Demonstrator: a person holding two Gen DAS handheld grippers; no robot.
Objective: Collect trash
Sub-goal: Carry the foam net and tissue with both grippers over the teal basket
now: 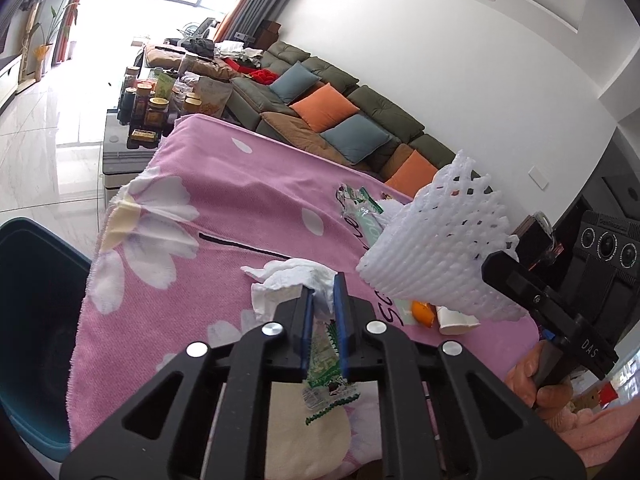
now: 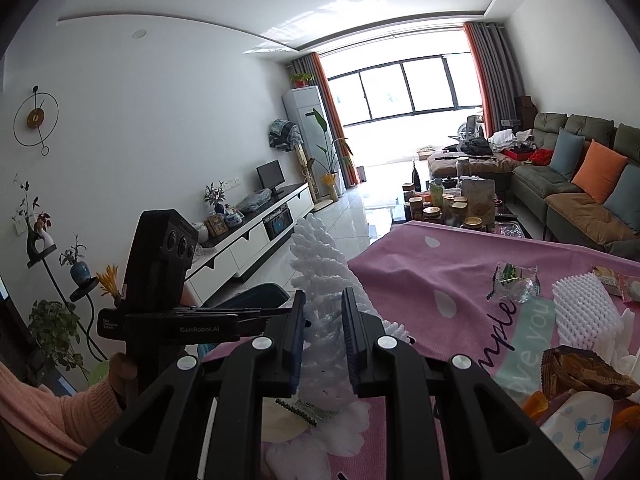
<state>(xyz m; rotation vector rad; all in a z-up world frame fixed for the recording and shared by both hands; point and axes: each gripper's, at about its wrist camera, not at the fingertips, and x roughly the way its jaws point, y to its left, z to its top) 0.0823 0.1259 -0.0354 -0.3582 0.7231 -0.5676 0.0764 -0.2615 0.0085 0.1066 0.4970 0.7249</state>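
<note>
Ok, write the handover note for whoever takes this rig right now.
Left gripper: shut on a green-printed wrapper, over the crumpled tissue.
Right gripper: shut on a white foam fruit net, held above the pink cloth.
Blue bin is on the floor by the table's left edge.
Left on the table: clear wrapper, second foam net, brown wrapper, orange peel.

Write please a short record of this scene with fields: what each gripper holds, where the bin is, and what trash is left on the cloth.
left gripper: shut on green snack wrapper
right gripper: shut on white foam net, lifted above the cloth
bin: dark, blue rim, beside the table's left edge
surface: pink flowered cloth
trash left: crumpled tissue, second foam net, clear wrapper, brown wrapper, orange peel
</note>
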